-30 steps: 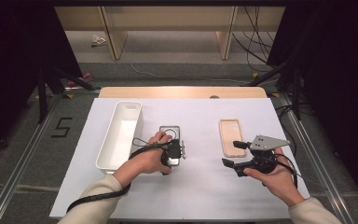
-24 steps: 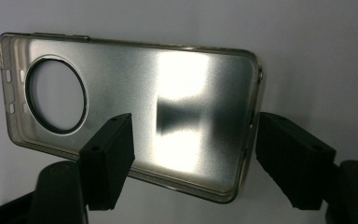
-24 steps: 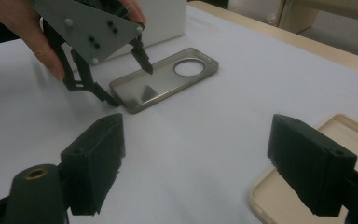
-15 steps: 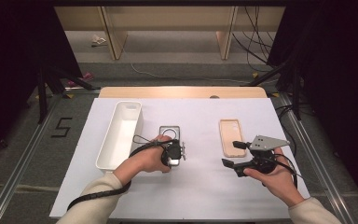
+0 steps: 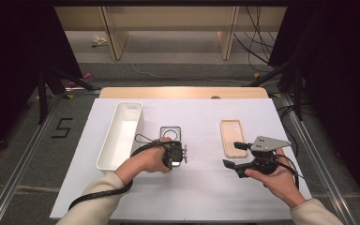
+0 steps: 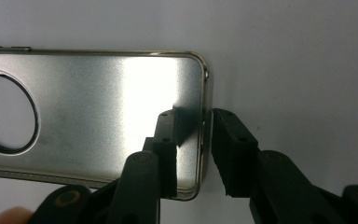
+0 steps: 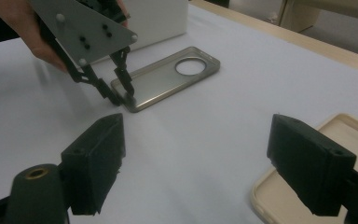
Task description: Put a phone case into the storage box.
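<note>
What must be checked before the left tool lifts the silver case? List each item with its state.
1. Left tool straddles the end rim of the silver case: ok.
2. Both pads pressing that rim: not ok. The jaws have just been closing, and a gap shows at the inner pad.
3. Silver case lies flat on the table: ok.
4. Right tool open and apart from the silver case: ok.
5. White bin beside the case, nothing seen inside: ok.
</note>
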